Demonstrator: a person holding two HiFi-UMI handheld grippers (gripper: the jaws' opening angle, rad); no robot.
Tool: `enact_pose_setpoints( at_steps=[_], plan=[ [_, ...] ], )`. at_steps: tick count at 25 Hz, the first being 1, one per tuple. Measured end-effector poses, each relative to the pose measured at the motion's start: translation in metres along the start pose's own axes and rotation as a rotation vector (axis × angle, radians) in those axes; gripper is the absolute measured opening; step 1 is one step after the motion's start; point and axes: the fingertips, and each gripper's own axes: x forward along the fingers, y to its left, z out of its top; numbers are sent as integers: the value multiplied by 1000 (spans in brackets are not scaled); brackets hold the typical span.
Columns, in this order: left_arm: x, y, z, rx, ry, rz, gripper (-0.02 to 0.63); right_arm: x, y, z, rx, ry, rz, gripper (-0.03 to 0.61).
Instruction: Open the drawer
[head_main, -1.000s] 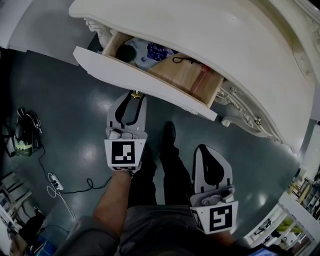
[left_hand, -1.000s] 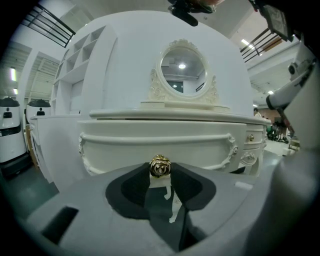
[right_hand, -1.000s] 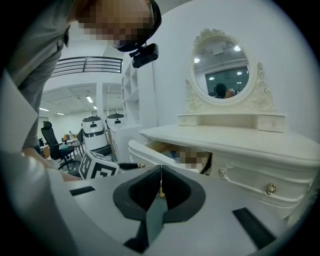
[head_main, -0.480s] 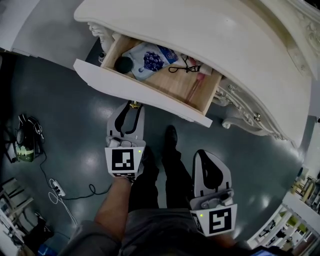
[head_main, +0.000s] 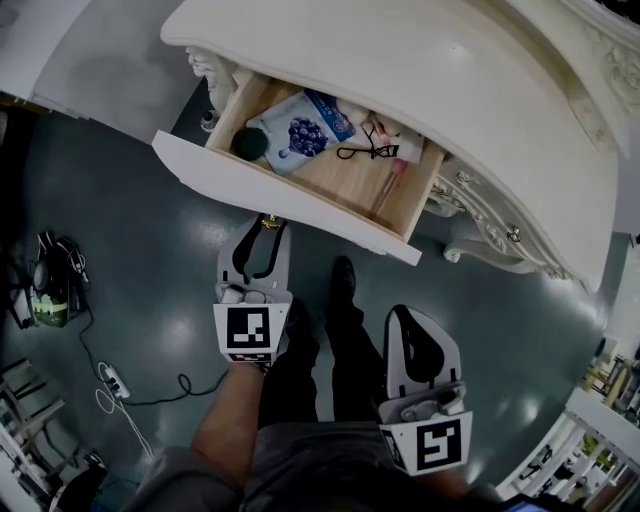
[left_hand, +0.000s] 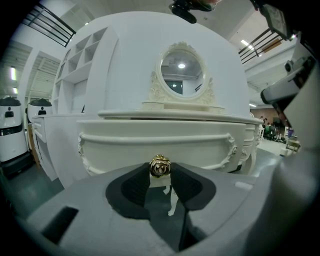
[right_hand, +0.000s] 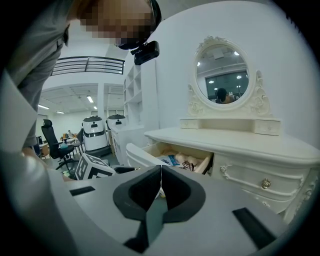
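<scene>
The white dressing table's drawer (head_main: 262, 188) stands pulled well out, and its wooden inside holds a blue pouch (head_main: 297, 130), a dark round thing and a few small items. My left gripper (head_main: 268, 224) is shut on the drawer's gold knob (left_hand: 160, 166), which sits pinched between the two black pads (left_hand: 135, 186) in the left gripper view. My right gripper (head_main: 411, 314) hangs lower right, away from the table, over the dark floor. Its jaws (right_hand: 161, 172) meet with nothing between them, and the open drawer (right_hand: 150, 153) shows beyond them.
The person's legs and a black shoe (head_main: 341, 270) stand between the grippers. A power strip and cable (head_main: 112, 376) and a bag (head_main: 45, 285) lie on the floor at left. A second drawer with a knob (right_hand: 266, 184) stays closed at the right. White robots (right_hand: 94, 131) stand behind.
The drawer has slid further out of the table, and more of its contents show. My left gripper has drawn back with the knob in it. The right gripper has drifted back slightly.
</scene>
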Motion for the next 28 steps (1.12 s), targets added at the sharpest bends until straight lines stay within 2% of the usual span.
enact_pose_setpoints(
  at_steps=[14,28],
  plan=[
    [-26,2,-11,8,2,-13,138,-10,24,1,-15,-17,10,14],
    [-28,1,-11,6,17,-13,137,-4,23,10,-19,-16,24,14]
  ],
)
